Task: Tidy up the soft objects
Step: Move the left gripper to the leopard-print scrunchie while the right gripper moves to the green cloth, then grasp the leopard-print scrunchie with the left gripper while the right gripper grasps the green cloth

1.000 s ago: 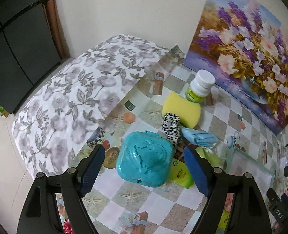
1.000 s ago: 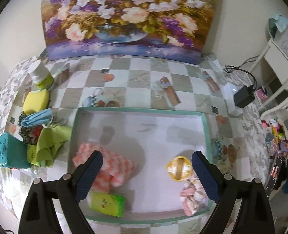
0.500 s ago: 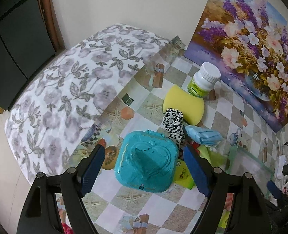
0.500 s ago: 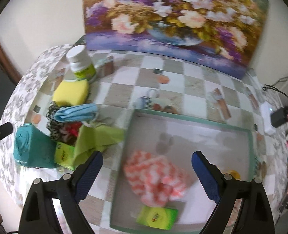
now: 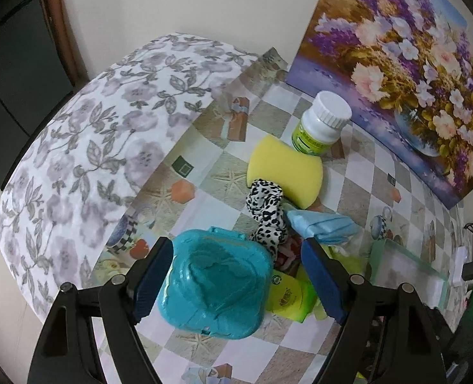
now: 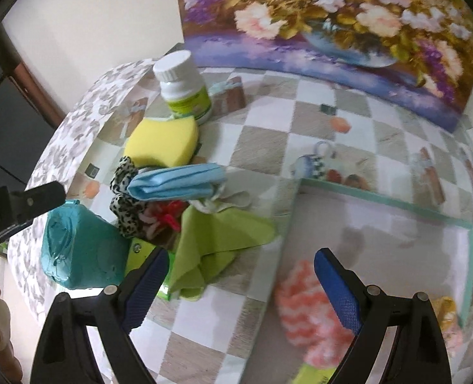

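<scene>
The left gripper (image 5: 236, 283), wide open and empty, straddles the teal heart-lidded box (image 5: 215, 283); the right gripper (image 6: 239, 283), open and empty, has the green cloth (image 6: 217, 240) just ahead-left.

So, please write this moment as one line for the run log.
left gripper: open, above teal box | right gripper: open, empty, near green cloth | tray: holds pink cloth
</scene>
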